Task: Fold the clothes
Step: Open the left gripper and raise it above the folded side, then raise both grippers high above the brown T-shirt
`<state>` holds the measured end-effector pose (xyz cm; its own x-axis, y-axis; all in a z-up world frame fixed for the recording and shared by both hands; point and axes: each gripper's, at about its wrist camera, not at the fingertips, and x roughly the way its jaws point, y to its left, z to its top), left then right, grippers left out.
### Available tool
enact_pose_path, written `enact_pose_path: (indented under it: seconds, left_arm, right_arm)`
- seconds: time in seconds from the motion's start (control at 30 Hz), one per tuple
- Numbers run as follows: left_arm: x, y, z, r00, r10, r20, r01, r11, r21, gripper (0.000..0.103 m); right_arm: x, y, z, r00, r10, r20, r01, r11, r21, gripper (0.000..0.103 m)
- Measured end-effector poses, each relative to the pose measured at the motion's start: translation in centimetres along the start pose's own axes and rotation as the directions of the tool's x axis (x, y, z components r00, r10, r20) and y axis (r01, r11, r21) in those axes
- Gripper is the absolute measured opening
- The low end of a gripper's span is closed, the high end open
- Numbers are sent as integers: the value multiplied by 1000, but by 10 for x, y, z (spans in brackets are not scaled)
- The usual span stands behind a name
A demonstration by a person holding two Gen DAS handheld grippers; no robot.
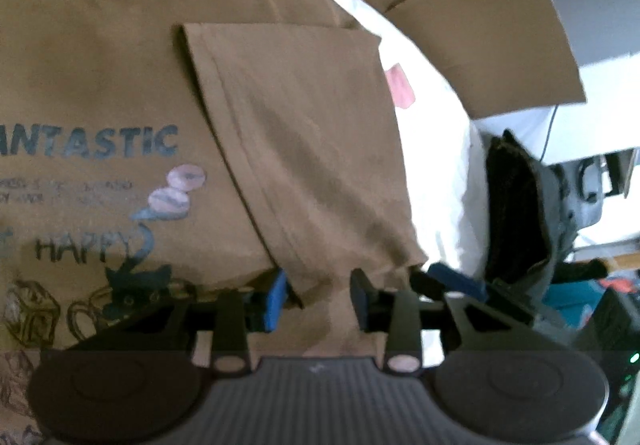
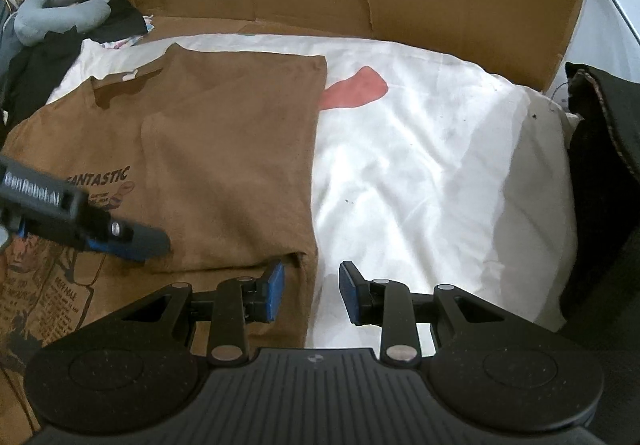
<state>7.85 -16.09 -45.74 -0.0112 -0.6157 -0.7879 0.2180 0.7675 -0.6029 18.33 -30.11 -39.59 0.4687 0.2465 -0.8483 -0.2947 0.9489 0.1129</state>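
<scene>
A white sheet [image 2: 420,165] backs the brown shirt [image 2: 224,149], lower left; side flap folded inward to narrow it. Left gripper [image 1: 320,295] and right gripper [image 2: 312,291] straddle its edges, fingers spread, unpinched.

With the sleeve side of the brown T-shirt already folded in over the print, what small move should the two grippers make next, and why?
Probably lower both grippers a little and close on the folded edge. The left gripper has the bottom corner of the folded flap between its jaws, not visibly pinched. The right gripper stands open over the brown T-shirt where its edge meets the white sheet.
</scene>
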Motion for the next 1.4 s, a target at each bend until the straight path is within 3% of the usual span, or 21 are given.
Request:
enact_pose_path:
  seconds: [0.03, 0.07, 0.23, 0.37, 0.57, 0.83, 0.9, 0.93, 1.13, 1.4]
  left_arm:
    - [1, 0, -2, 1000, 1, -3, -1, 1000, -1, 14]
    - [3, 1, -3, 1000, 1, -6, -1, 1000, -3, 7]
    - [-9, 5, -10, 1000, 7, 20, -7, 1000, 0, 4]
    - [-18, 6, -13, 1000, -3, 20, 2, 1000, 11, 4]
    - [-15, 9, -14, 998, 54, -40, -52, 997, 56, 3]
    - [-36, -12, 13, 997, 34, 67, -45, 986, 160, 7]
    - [-30, -16, 21, 997, 33, 73, -45, 985, 168, 9]
    - [-27, -17, 22, 997, 32, 73, -45, 983, 176, 9]
    - [-18, -21, 35, 989, 70, 126, -98, 968, 229, 13]
    - [-26, 5, 55, 974, 113, 194, -156, 963, 220, 18]
  right_arm:
    - [4, 1, 0, 1000, -11, -2, 11, 1000, 4, 37]
    - [7, 0, 1, 1000, -20, -6, 20, 1000, 15, 37]
    - [17, -6, 1, 997, -70, -23, 71, 996, 53, 37]
    - [18, -7, -2, 996, -79, -32, 80, 996, 47, 37]
    - [17, -10, -2, 995, -78, -61, 82, 995, 51, 37]
    - [-18, -12, -1, 999, -44, -23, 46, 996, 72, 35]
    - [-22, -10, 5, 1000, -27, 5, 26, 996, 81, 23]
    - [-23, -8, 8, 1000, -18, 17, 17, 996, 83, 22]
    - [-7, 13, 21, 998, 32, 60, -36, 997, 63, 21]
    - [17, 4, 3, 1000, 2, 15, -3, 997, 75, 21]
